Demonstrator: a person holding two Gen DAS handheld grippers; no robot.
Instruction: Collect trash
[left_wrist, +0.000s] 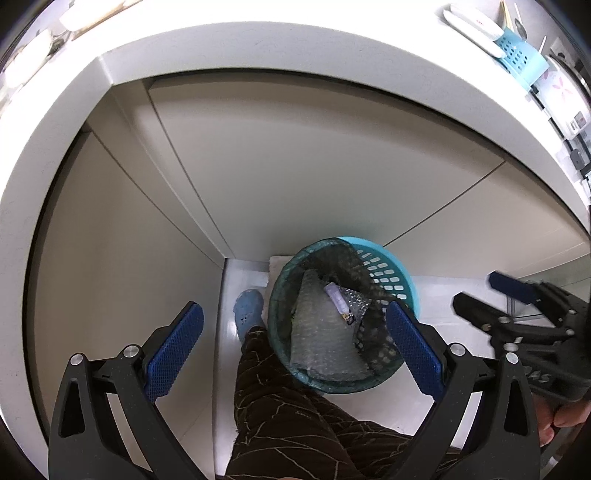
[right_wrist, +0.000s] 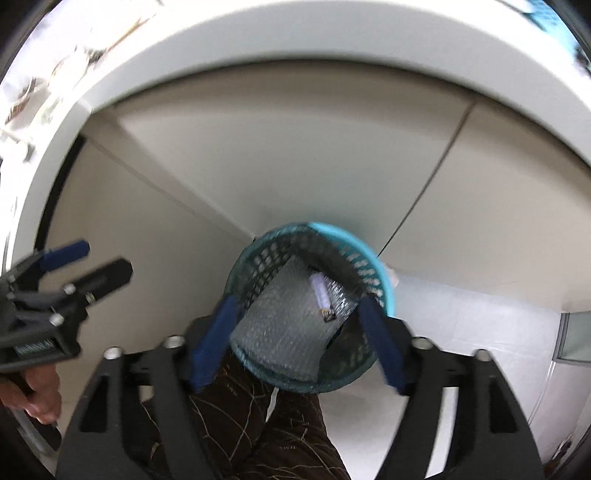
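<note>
Both grippers over the bin, jaws wide, nothing held.

Right gripper (right_wrist: 295, 332) spread above the blue wastebasket (right_wrist: 384, 273) for dropping; small wrapper (right_wrist: 320, 291) on bubble wrap (right_wrist: 280, 332); left gripper (left_wrist: 291, 347) empty, at nine o'clock.

Perforated plastic bin (left_wrist: 391, 273); seemingly bubble-wrap (left_wrist: 325, 332) inside.

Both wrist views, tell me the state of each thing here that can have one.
Left gripper: open, nothing between the fingers.
Right gripper: open, empty.
Turquoise wastebasket: upright on the floor, lined with a dark bag, partly filled.
Bubble wrap: lying inside the basket.
Small wrapper: resting on the bubble wrap.
</note>
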